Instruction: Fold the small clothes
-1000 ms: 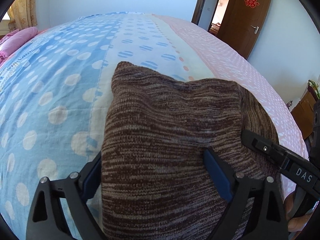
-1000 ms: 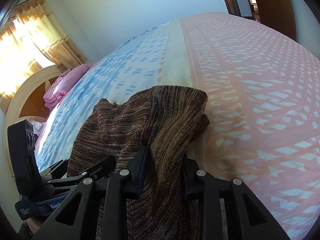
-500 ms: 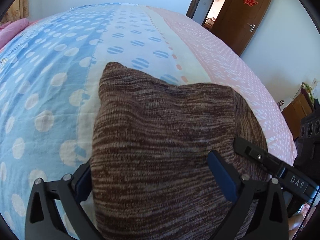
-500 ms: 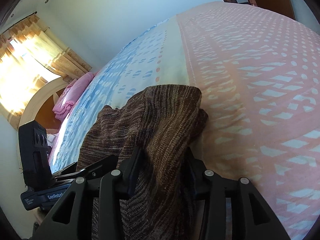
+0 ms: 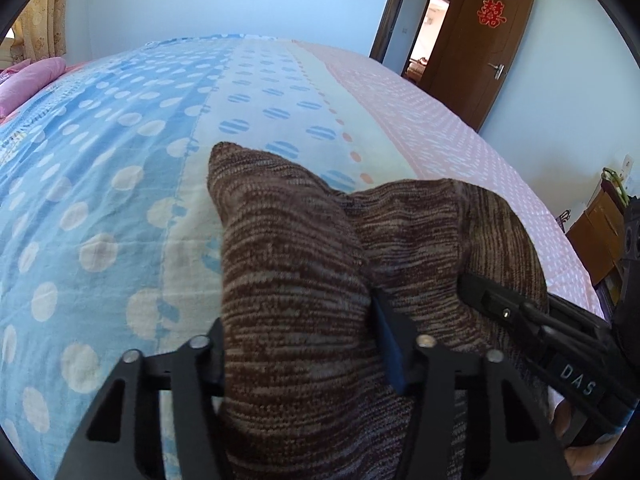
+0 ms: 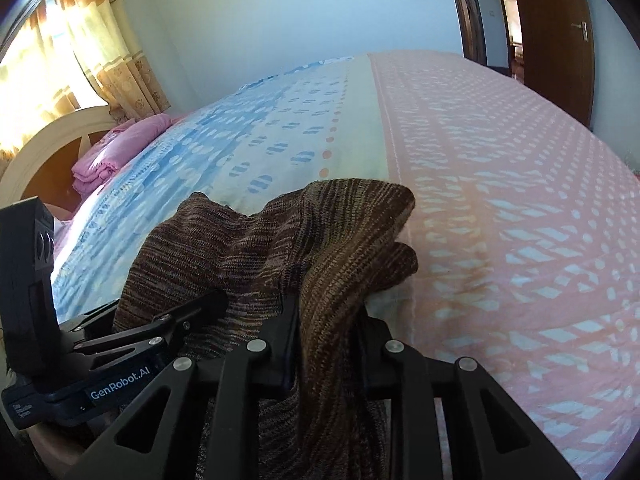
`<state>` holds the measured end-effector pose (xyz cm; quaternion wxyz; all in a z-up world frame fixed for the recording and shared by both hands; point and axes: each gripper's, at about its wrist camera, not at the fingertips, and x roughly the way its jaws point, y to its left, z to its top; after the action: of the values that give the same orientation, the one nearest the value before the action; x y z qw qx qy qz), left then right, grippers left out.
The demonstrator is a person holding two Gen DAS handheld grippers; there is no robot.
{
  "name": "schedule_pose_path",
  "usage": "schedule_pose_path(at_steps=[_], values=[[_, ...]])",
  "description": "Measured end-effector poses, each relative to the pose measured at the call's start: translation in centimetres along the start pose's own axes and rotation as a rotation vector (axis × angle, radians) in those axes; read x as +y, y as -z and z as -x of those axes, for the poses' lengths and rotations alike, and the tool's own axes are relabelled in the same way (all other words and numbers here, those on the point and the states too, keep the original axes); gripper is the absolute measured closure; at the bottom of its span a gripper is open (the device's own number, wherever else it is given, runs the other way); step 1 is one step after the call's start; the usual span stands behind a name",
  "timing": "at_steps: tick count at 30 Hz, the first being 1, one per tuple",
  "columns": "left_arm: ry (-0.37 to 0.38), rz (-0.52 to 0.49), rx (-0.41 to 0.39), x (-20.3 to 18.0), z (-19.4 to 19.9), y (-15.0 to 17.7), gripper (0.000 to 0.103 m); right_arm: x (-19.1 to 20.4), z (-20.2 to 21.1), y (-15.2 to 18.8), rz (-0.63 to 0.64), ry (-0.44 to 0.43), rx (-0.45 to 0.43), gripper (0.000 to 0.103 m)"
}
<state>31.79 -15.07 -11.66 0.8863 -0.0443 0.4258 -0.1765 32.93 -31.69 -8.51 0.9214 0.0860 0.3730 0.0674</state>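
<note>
A brown marled knit garment (image 5: 296,264) lies at the near edge of the bed, bunched and folded over itself. My left gripper (image 5: 300,344) is shut on its left part, which stands up in a peak between the fingers. My right gripper (image 6: 328,320) is shut on the garment's right fold (image 6: 344,240), which drapes over the fingers. The right gripper also shows in the left wrist view (image 5: 520,312), and the left gripper shows in the right wrist view (image 6: 192,312). The two grippers sit close side by side. The fingertips are hidden under the knit.
The bed sheet is blue with white dots on the left (image 5: 80,200), cream in the middle and pink on the right (image 6: 520,200). Folded pink bedding (image 6: 116,152) lies by the headboard. A brown door (image 5: 480,48) stands open at the far right. Cardboard boxes (image 5: 596,236) stand beside the bed.
The left gripper has closed from wide open onto the knit, pinching it into a raised peak. Both grippers have tilted upward a little. The right gripper keeps its hold.
</note>
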Motion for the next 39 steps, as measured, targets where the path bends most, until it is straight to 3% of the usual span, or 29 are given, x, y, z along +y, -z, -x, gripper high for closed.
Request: schedule_pose_path(at_steps=[7, 15, 21, 25, 39], values=[[-0.094, -0.078, -0.069, -1.6, 0.8, 0.4, 0.066, 1.6, 0.7, 0.4, 0.078, 0.079, -0.047, 0.080], [-0.076, -0.064, -0.069, -1.1, 0.7, 0.2, 0.066, 2.1, 2.5, 0.9, 0.055, 0.092, -0.110, 0.081], [-0.014, -0.035, -0.097, -0.6, 1.8, 0.5, 0.070, 4.6, 5.6, 2.2, 0.083, 0.133, -0.176, 0.082], [-0.042, -0.088, -0.157, -1.6, 4.0, 1.0, 0.071, 6.3, 7.6, 2.9, 0.115, 0.175, -0.217, 0.082], [-0.057, -0.172, -0.260, -4.2, 11.7, 2.1, 0.071, 8.3, 15.5, 4.8, 0.007, 0.162, -0.328, 0.082]])
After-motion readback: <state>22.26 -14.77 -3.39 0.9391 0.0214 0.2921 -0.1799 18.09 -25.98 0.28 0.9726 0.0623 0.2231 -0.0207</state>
